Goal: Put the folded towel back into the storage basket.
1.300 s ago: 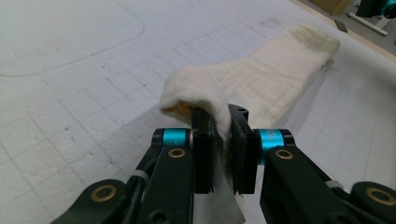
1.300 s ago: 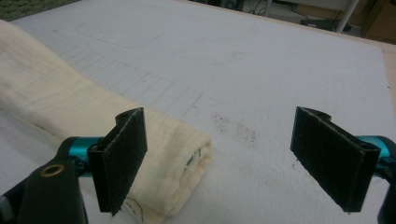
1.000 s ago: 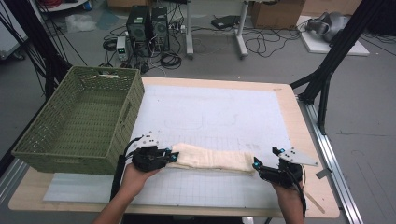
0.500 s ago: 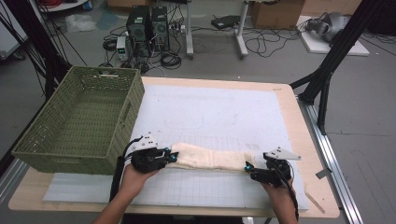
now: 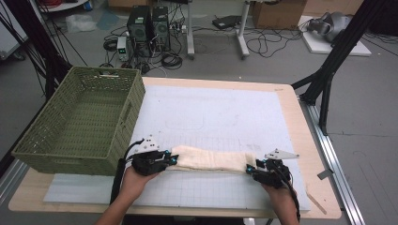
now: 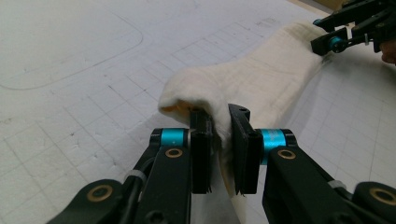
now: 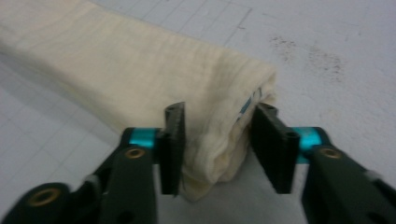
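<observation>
Lying along the near edge of the white mat [image 5: 211, 112], the folded cream cloth [image 5: 211, 160] stretches between both grippers. The left gripper [image 6: 219, 140] pinches its left end tight between clenched jaws. The right gripper [image 7: 217, 140] straddles the other end, jaws apart around the fold, seemingly not yet pressing it. A green basket [image 5: 80, 122] stands at the tabletop's left edge.

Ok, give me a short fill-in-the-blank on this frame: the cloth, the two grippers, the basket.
1. The left gripper is shut on one end of the ____ cloth.
2. The right gripper has its fingers ____ around the other end.
3. The green basket stands at the table's ____ side.

Missing words: cream; open; left
</observation>
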Motion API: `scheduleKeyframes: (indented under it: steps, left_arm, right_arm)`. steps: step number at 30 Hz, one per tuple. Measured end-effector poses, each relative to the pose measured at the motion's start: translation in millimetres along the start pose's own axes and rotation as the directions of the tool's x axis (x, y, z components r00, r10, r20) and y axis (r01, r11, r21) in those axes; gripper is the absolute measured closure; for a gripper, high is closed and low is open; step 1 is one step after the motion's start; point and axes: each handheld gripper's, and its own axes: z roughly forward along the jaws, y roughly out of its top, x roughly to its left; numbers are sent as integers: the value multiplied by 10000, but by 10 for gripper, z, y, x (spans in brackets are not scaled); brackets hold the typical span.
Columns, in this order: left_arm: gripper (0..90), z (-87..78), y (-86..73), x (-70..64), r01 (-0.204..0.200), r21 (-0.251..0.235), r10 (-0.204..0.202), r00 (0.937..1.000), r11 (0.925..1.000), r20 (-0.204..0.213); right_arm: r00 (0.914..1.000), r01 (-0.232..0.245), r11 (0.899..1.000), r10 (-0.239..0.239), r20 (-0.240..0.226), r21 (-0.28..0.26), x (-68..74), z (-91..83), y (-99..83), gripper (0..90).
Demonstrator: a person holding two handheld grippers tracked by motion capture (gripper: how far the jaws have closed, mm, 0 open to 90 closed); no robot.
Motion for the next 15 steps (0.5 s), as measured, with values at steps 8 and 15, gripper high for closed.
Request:
scheduleKeyframes:
  steps: [8, 15]
  left_arm:
    - [794, -11, -45, -3, -107, -3, 107, 9999, 9999, -48]
    - [796, -62, -43, -12, -315, -239, 314, 9995, 9992, -43]
  right_arm:
    - [9993, 318, 9994, -314, -211, 168, 55, 4, 31, 785]
    - [9983, 168, 9998, -175, -548, -143, 19, -28, 30, 807]
